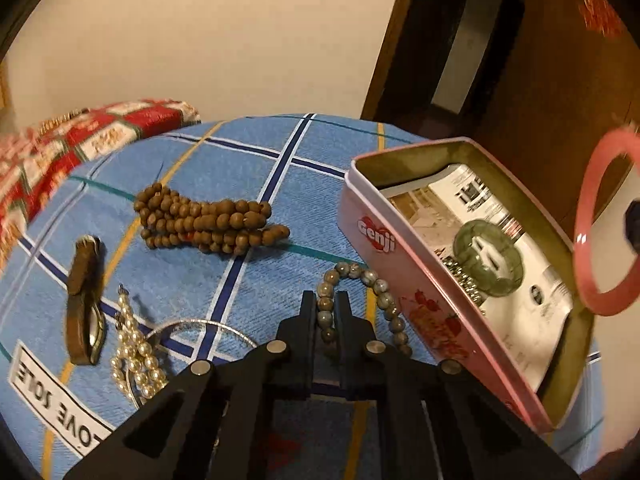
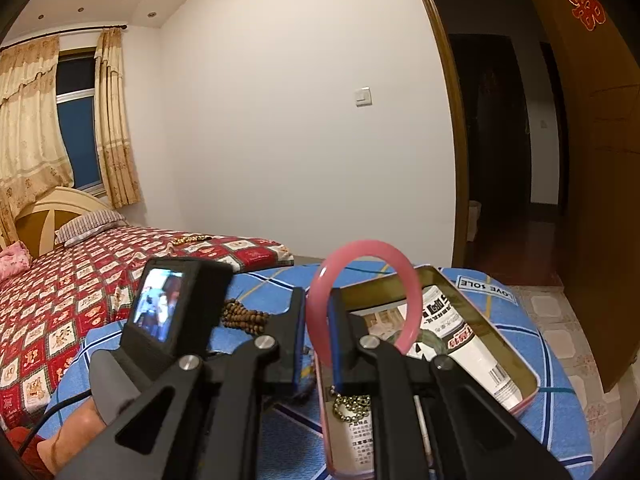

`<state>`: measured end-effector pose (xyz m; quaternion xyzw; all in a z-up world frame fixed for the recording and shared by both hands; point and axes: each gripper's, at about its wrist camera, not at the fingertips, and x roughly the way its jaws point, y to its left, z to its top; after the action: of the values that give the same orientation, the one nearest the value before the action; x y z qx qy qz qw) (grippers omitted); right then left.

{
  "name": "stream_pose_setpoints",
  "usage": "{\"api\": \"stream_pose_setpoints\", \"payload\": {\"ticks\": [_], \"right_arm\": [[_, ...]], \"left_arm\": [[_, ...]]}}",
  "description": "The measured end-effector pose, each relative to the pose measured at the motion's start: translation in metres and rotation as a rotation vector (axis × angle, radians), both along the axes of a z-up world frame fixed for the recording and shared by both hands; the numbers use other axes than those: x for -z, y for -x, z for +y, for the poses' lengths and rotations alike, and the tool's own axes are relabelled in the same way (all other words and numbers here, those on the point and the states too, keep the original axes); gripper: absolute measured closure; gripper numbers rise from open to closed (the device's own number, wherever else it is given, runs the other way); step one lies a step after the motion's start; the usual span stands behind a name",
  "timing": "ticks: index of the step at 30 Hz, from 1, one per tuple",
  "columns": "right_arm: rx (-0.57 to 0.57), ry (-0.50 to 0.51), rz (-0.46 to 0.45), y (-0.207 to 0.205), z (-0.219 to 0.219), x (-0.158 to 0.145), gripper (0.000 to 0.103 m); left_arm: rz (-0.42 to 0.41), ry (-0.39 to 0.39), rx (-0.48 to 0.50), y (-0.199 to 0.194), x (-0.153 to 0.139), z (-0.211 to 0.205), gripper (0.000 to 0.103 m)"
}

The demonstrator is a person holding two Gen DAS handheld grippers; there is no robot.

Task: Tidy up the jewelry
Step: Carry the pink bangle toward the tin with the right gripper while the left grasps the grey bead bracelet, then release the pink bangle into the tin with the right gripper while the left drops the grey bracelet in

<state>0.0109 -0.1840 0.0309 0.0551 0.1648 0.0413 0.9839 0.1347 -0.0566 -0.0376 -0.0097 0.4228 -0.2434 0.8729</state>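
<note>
In the left wrist view my left gripper (image 1: 323, 307) is shut on a grey-green stone bead bracelet (image 1: 376, 284) lying on the blue checked cloth (image 1: 224, 264), just left of the open pink tin (image 1: 372, 236). The tin holds a green jade bangle (image 1: 489, 256), a ball chain (image 1: 464, 280) and a printed packet (image 1: 468, 200). In the right wrist view my right gripper (image 2: 318, 312) is shut on a pink bangle (image 2: 368, 250) held above the tin (image 2: 528, 364). The bangle also shows in the left wrist view (image 1: 588, 216).
On the cloth lie brown wooden beads (image 1: 204, 220), a brown-strap watch (image 1: 82, 300), pearl strands (image 1: 136, 352) and a thin silver hoop (image 1: 200, 326). A red patterned bed (image 2: 80, 280) stands to the left, an open doorway (image 2: 504, 152) to the right. The left gripper's camera (image 2: 172, 304) is close by.
</note>
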Motion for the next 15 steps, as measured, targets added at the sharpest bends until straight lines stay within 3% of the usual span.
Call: {"api": "stream_pose_setpoints", "payload": {"ticks": [3, 7, 11, 15], "right_arm": [[0.012, -0.006, 0.0, 0.0, -0.004, 0.001, 0.089], [0.034, -0.019, -0.015, 0.002, -0.008, -0.001, 0.089], [0.057, -0.019, -0.042, 0.006, -0.01, -0.005, 0.089], [0.097, 0.011, -0.077, 0.008, -0.018, -0.009, 0.089]], "left_arm": [[-0.037, 0.093, -0.02, 0.007, -0.009, 0.014, 0.095], [-0.22, 0.249, -0.041, 0.035, -0.036, 0.04, 0.096], [-0.312, 0.37, -0.042, 0.051, -0.055, 0.054, 0.096], [-0.346, 0.411, -0.042, 0.052, -0.068, 0.057, 0.096]]}}
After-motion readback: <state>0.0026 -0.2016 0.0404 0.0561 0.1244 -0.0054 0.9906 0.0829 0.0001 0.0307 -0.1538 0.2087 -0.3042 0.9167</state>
